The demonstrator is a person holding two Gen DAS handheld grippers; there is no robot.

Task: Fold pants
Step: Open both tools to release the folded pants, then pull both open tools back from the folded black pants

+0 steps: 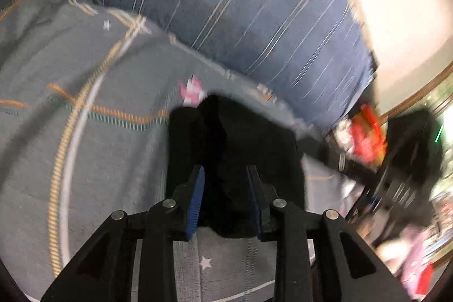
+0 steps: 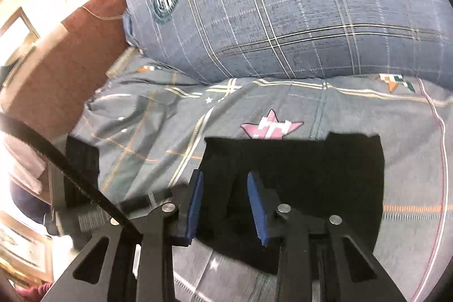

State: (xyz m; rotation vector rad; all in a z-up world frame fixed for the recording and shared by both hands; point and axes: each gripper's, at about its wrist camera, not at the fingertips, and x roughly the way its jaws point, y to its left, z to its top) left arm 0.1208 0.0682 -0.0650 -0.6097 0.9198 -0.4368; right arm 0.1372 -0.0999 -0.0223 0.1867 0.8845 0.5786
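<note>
The black pants [image 2: 297, 188] lie in a flat, dark block on the bed [image 2: 410, 160], on a grey sheet with thin orange and white lines. Their far edge sits just beside a pink star [image 2: 271, 128] printed on the sheet. Behind that, a big blue plaid pillow [image 2: 283, 13] lies across the head of the bed.

The right gripper [image 2: 225, 205] hangs over the near left part of the pants with its 2 blue pads partly apart. Black cloth shows in the gap, but the pads do not seem to press on it. The pants are so dark that no fold, seam or waistband can be picked out, and the near edge is hidden behind the gripper's arms.

The left gripper [image 1: 226, 197] is also partly open over the pants [image 1: 235, 154]. That view is smeared with blur, so I cannot tell whether the cloth between its pads is pinched or only lying below them. At the right edge of the bed, a red thing [image 1: 365, 137] and some dark shapes are too blurred to name.
</note>
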